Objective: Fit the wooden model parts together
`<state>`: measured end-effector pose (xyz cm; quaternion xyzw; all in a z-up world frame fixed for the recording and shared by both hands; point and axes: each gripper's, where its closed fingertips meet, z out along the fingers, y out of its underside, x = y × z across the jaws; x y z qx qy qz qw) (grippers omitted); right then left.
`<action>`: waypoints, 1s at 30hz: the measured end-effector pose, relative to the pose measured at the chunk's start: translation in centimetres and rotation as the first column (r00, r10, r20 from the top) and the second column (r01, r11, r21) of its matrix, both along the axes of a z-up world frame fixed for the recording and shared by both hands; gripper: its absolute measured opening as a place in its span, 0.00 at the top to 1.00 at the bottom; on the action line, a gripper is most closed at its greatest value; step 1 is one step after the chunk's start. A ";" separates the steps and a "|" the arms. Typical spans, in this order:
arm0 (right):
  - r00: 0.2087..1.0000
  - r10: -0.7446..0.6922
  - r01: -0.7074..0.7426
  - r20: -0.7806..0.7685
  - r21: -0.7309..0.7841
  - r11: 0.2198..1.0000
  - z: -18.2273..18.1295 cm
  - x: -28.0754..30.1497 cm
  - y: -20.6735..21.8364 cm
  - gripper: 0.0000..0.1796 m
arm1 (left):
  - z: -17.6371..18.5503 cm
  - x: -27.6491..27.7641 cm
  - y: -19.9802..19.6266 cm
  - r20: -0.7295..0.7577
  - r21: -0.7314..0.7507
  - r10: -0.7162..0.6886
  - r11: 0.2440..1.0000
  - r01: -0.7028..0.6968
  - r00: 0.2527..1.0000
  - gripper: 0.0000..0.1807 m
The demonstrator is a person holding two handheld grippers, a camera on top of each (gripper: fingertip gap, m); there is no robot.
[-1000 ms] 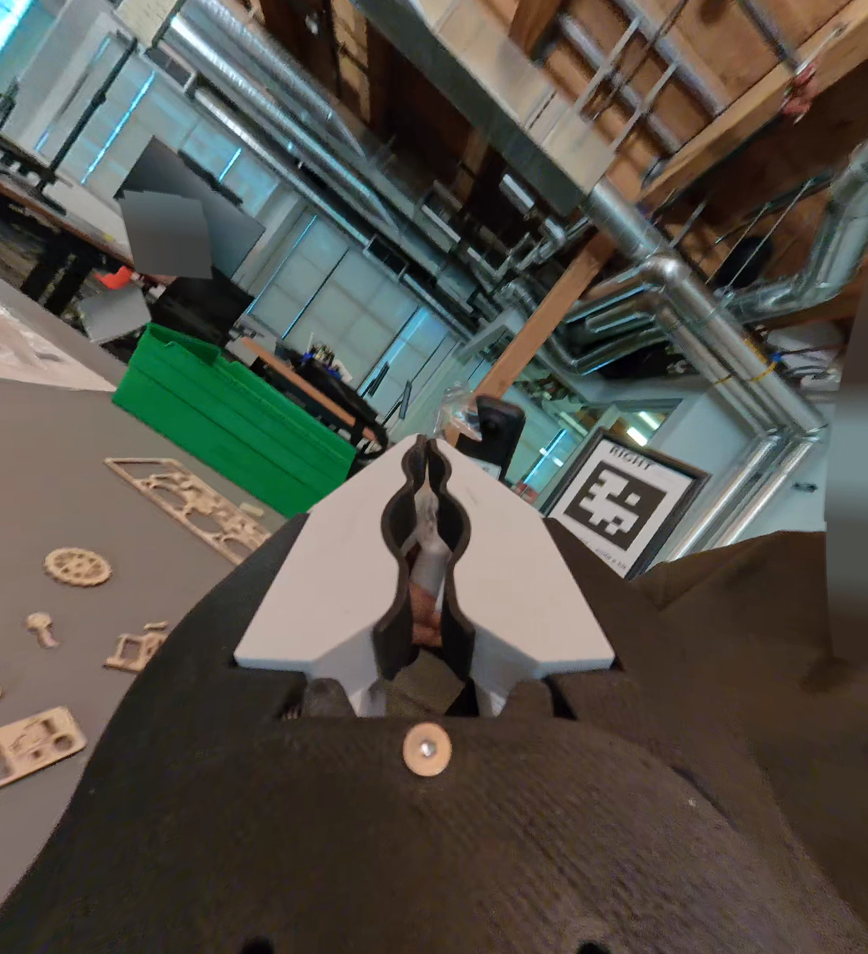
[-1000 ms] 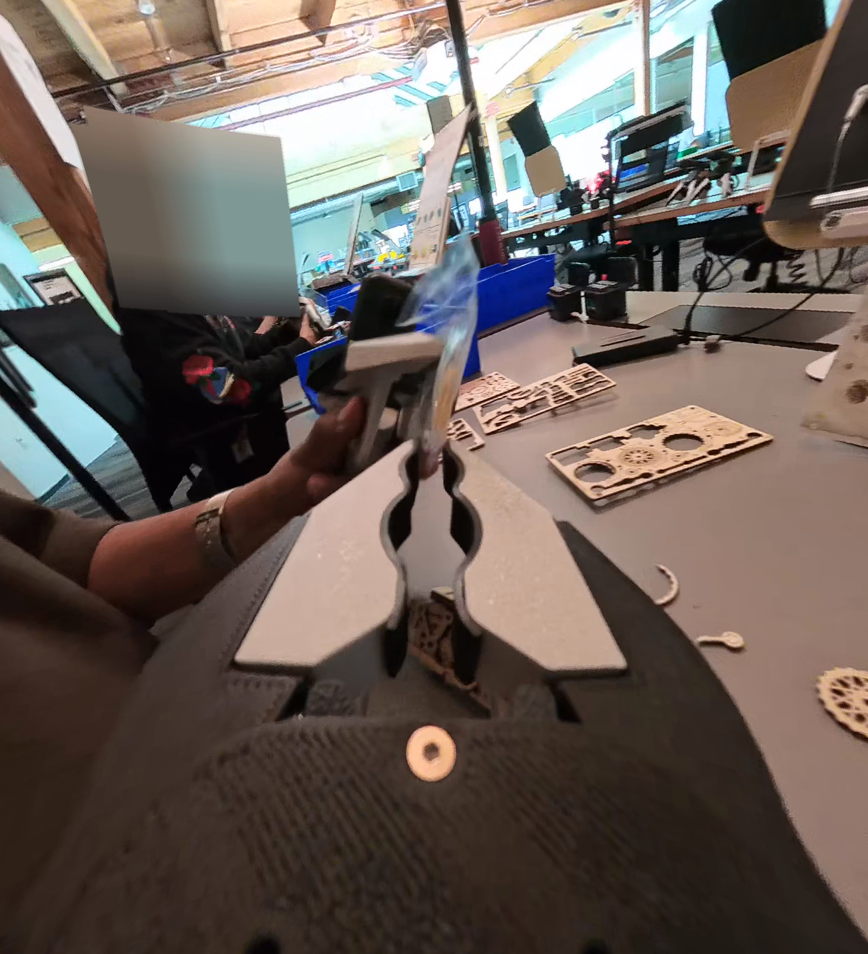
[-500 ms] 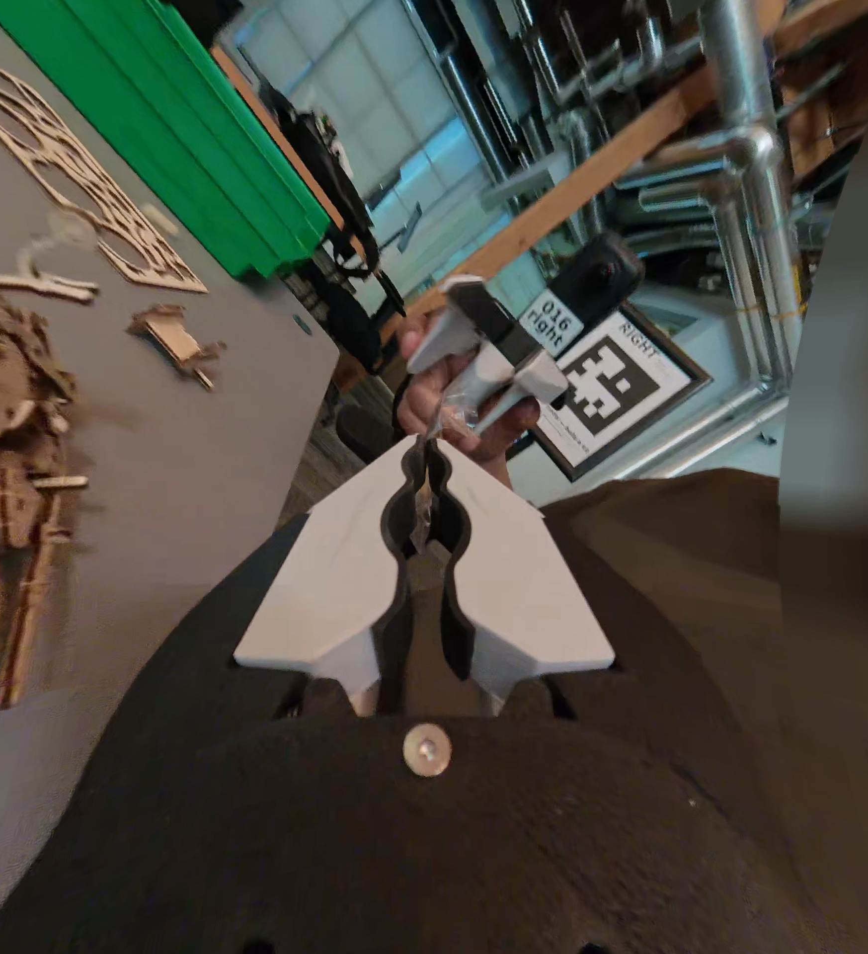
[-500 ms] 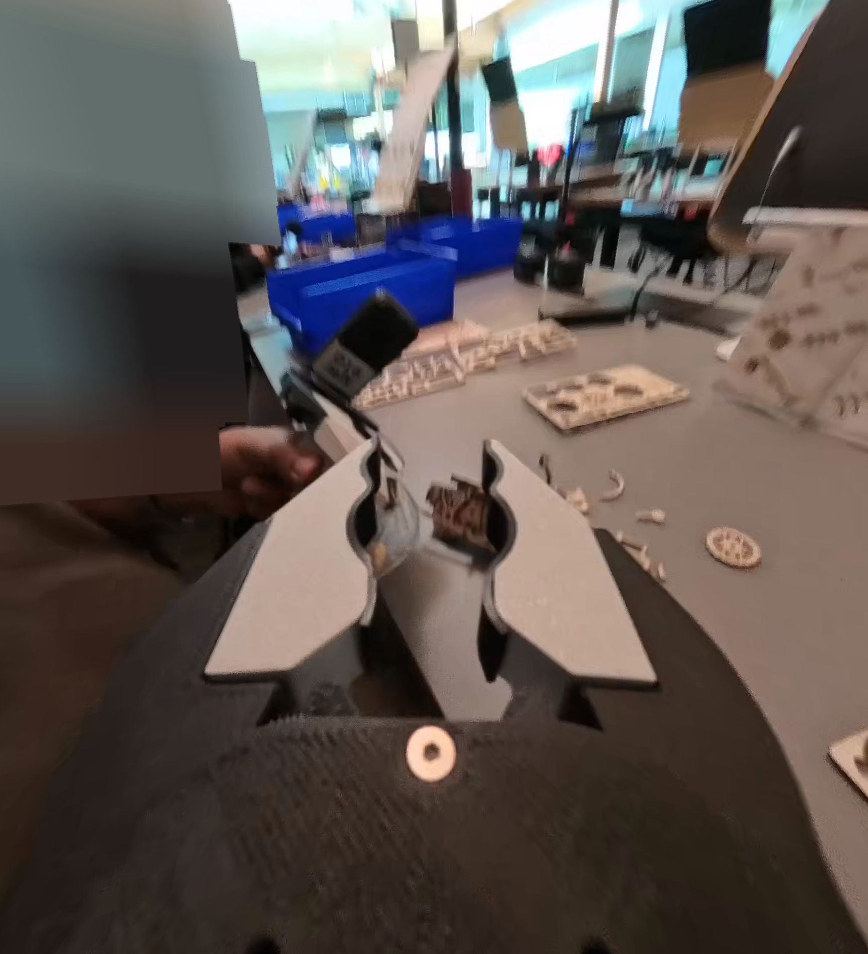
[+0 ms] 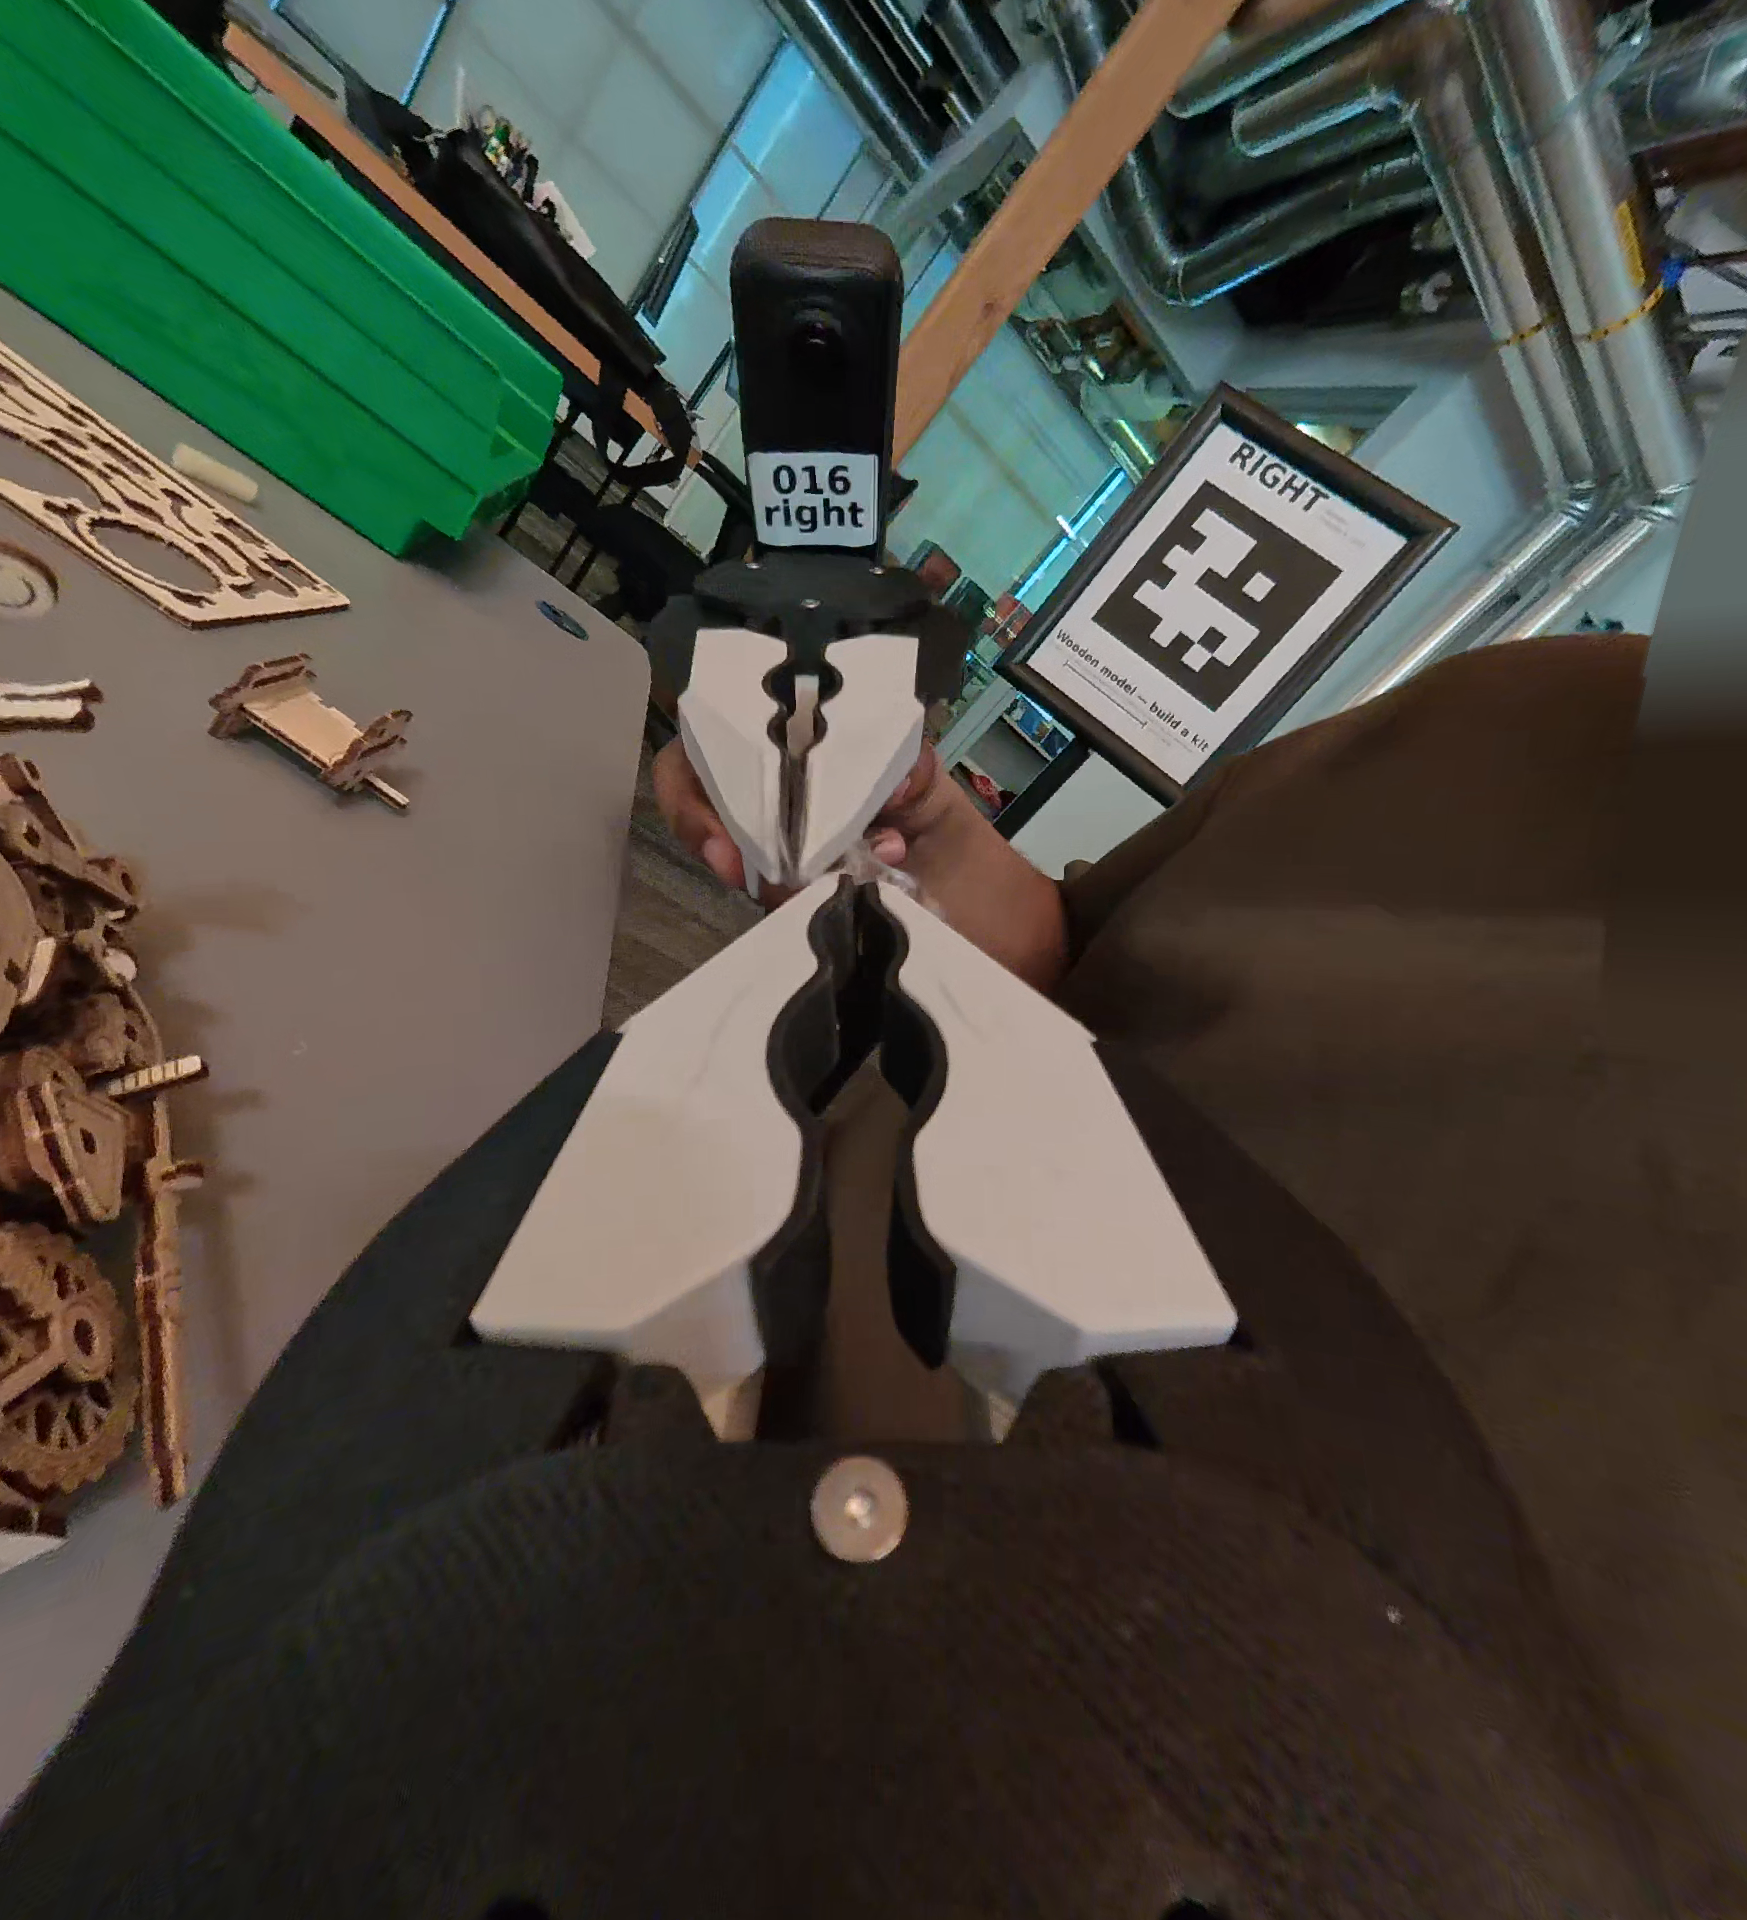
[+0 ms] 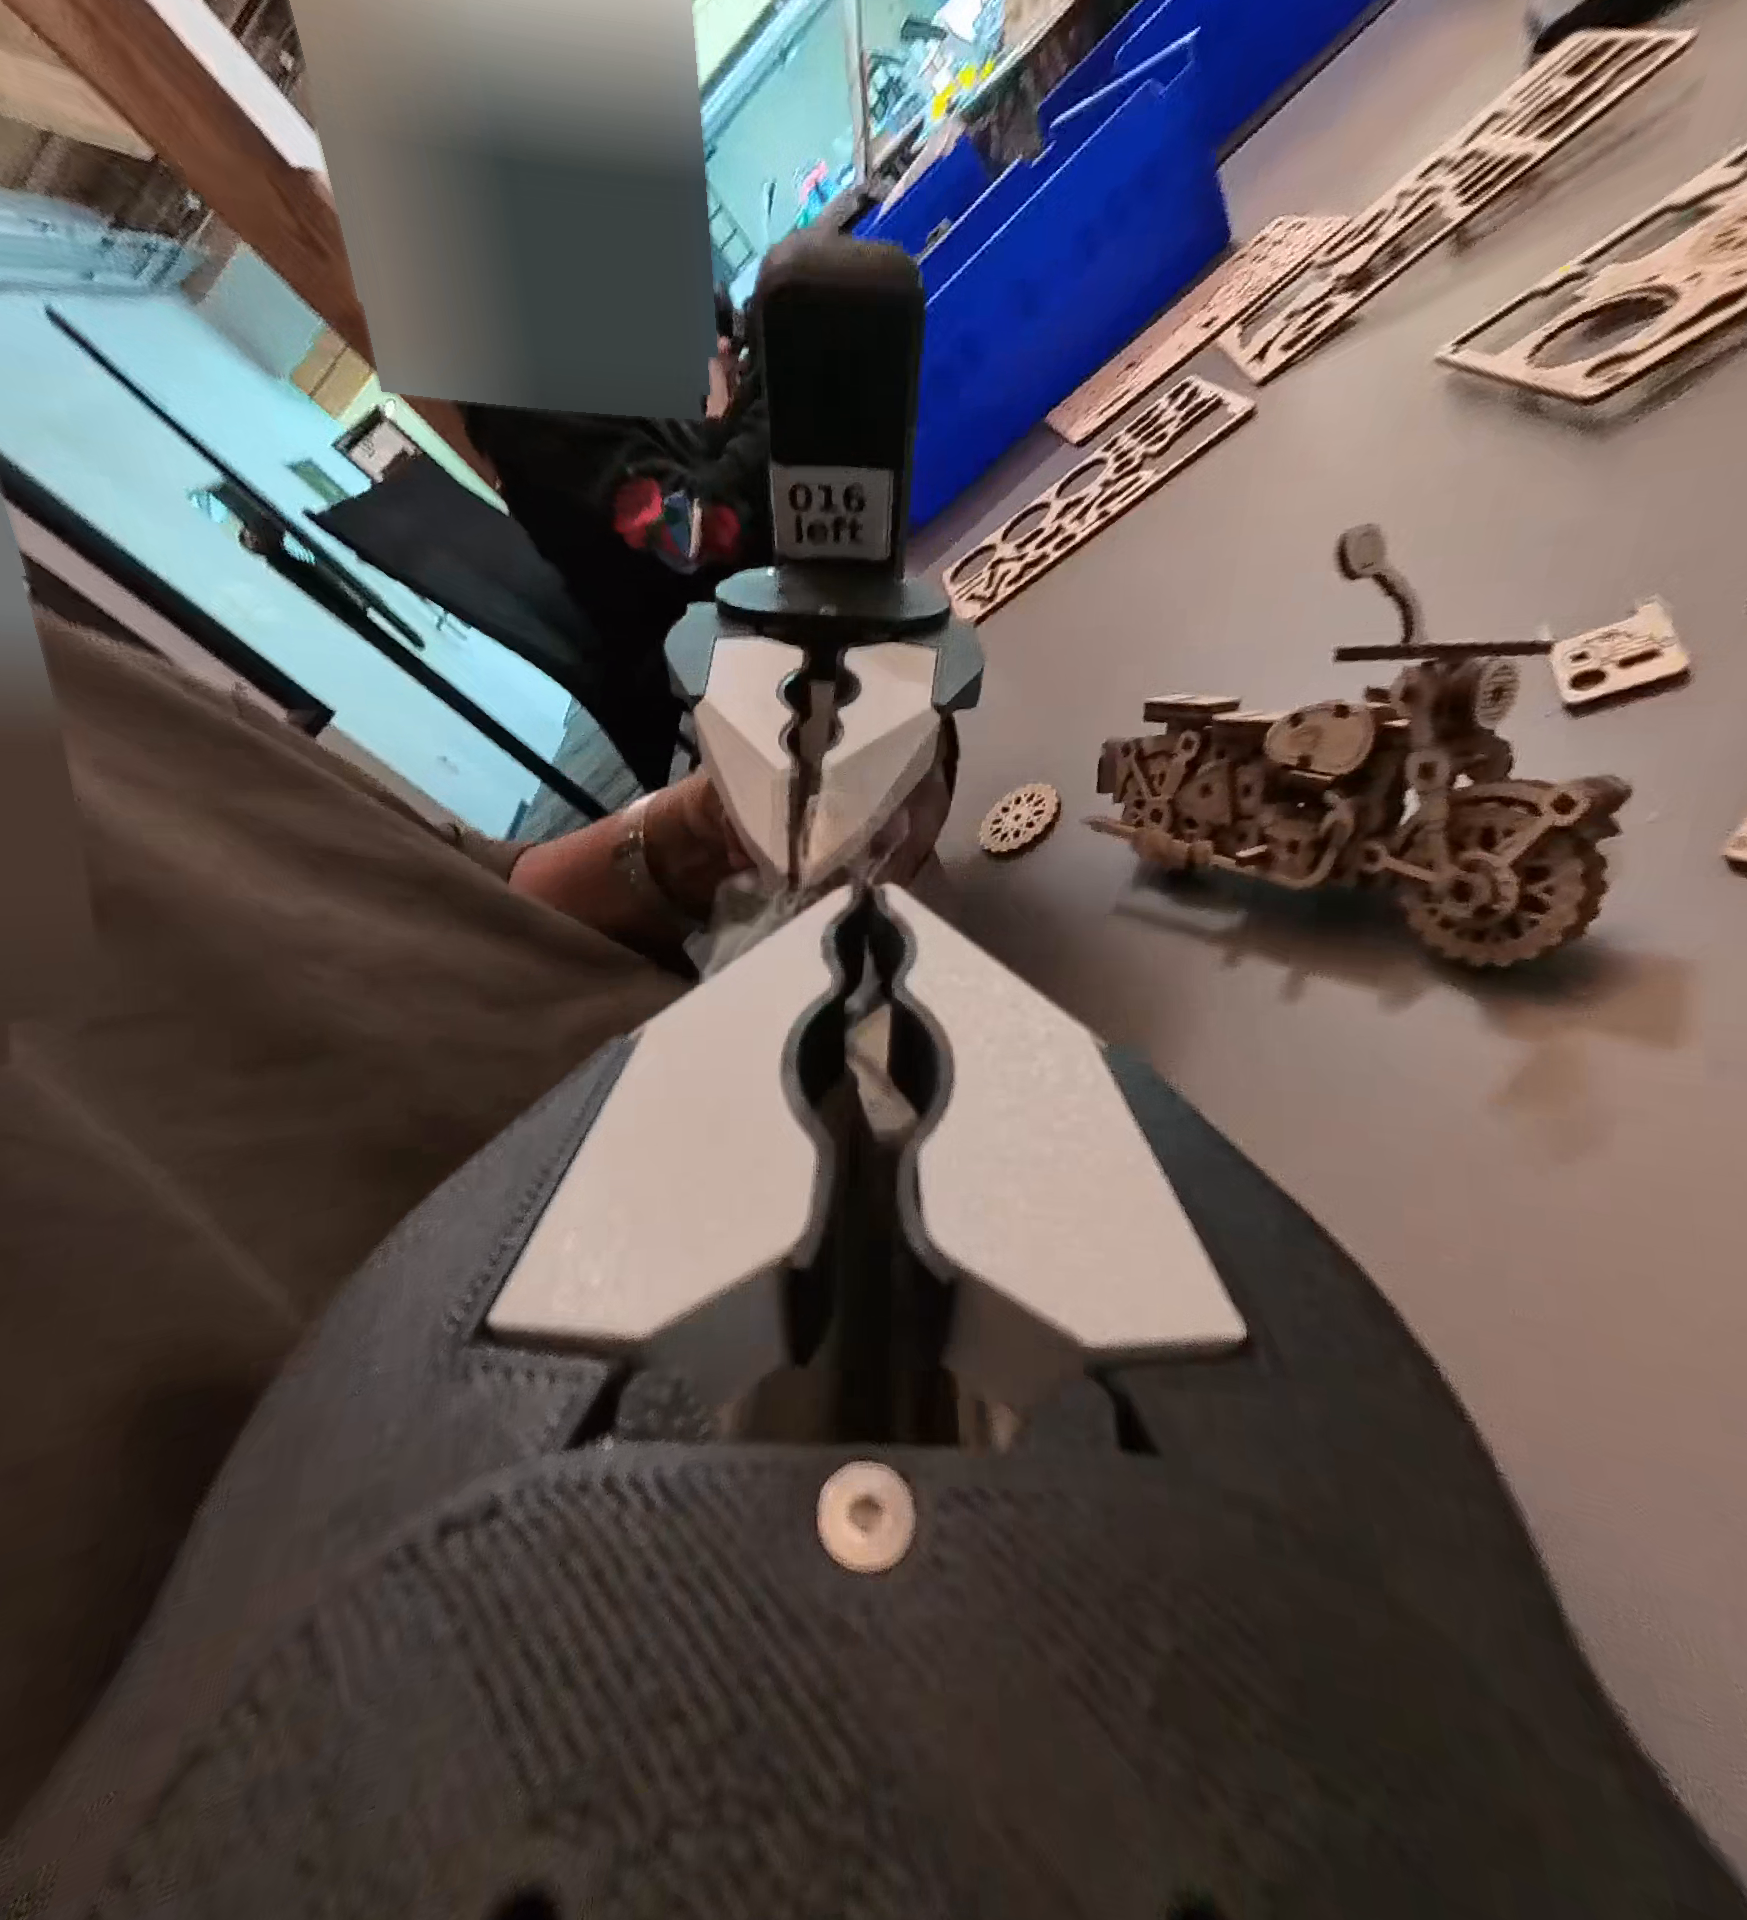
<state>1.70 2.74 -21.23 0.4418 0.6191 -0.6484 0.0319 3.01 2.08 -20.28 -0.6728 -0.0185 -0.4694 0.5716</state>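
Grey table (image 6: 1471, 1195); left gripper (image 5: 853, 883), right gripper (image 6: 864, 894) fingers pinched, seemingly on clear bag (image 6: 744, 925).

Grey worktop (image 6: 1264, 1195), matte and flat, and the star of it is the wooden motorcycle model (image 6: 1368, 800), standing upright on both wheels. Just beside its rear end lies a small spoked gear (image 6: 1021, 819), flat on the surface. Further back, several cut-out wooden sheets (image 6: 1108, 488) are spread flat toward a blue bin (image 6: 1035, 270). From the other side, a small slotted wooden piece (image 5: 313, 727) lies alone near the worktop's rounded corner, with a fretted sheet (image 5: 110, 499) behind it (a short pale stick (image 5: 214, 470) lies by that sheet) and a green bin (image 5: 173, 239) at the far edge.
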 end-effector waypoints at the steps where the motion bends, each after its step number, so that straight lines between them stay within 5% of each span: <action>1: 1.000 0.014 -0.014 -0.013 0.021 1.000 -0.2 0.1 -0.2 1.00 | 0.0 0.0 0.1 -0.005 0.003 0.003 1.000 -0.003 1.000 1.00; 5: 0.995 -0.046 0.050 -0.084 0.046 0.998 0.7 -0.4 0.7 1.00 | 0.2 -1.0 0.3 0.065 0.007 0.037 0.999 -0.038 0.997 0.99; 9: 0.969 -0.201 0.197 -0.143 -0.045 0.979 2.5 -1.4 3.5 1.00 | 0.8 -2.5 0.3 0.207 0.005 0.071 0.997 -0.073 0.976 0.79; 13: 0.947 -0.263 0.240 -0.185 -0.139 0.961 4.3 -1.3 4.1 1.00 | -0.4 -1.1 1.1 0.126 -0.056 0.069 0.997 -0.062 0.990 0.71; 15: 0.950 -0.246 0.221 -0.195 -0.144 0.965 4.7 -1.0 3.2 1.00 | -0.5 0.0 1.3 0.073 -0.048 0.058 0.997 -0.054 0.996 0.76; 17: 0.951 -0.235 0.211 -0.201 -0.133 0.968 4.7 -0.8 2.4 1.00 | 0.0 1.1 1.1 0.013 0.003 0.034 0.999 -0.034 0.999 1.00; 22: 0.952 -0.259 0.248 -0.166 -0.082 0.965 3.9 -1.0 2.4 1.00 | 1.0 1.6 0.3 -0.057 0.077 0.039 0.996 -0.034 0.998 1.00; 25: 0.946 -0.278 0.279 -0.169 -0.018 0.960 3.5 -1.2 3.3 0.89 | 1.2 0.8 0.2 -0.049 0.087 0.067 0.994 -0.063 0.997 1.00; 30: 0.871 -0.303 0.341 -0.387 0.034 0.939 6.5 -0.1 4.5 0.94 | 0.7 0.0 0.1 -0.111 0.074 0.094 0.994 -0.086 0.989 1.00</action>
